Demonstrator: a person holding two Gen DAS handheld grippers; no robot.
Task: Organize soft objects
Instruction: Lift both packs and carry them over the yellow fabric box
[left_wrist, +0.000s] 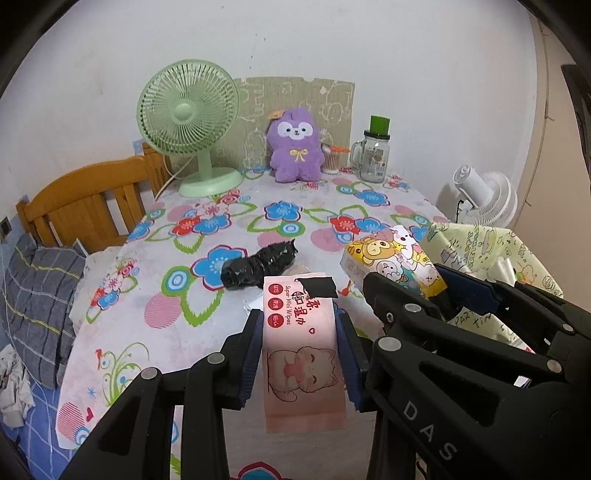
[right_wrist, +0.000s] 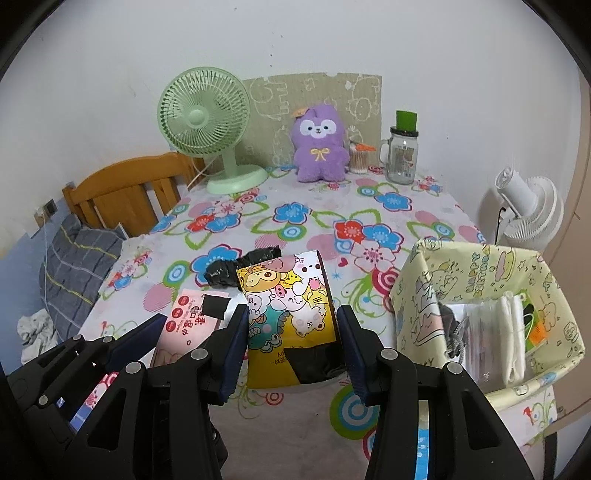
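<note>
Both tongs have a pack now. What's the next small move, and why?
Probably swing the right tongs, shut on the yellow cartoon tissue pack, rightward over the open yellow fabric bin and let go. The bin sits just right of that pack and already holds soft items, while the left tongs holding the pink wipes pack are farther away.

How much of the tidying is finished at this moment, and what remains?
Done: the box on the right already holds white pads and other items. In hand: the left claw is shut on the pink wipes, and the right claw is shut on the cartoon pack; neither is in the box yet. Left: the black roll on the table, perhaps also the plush.
</note>
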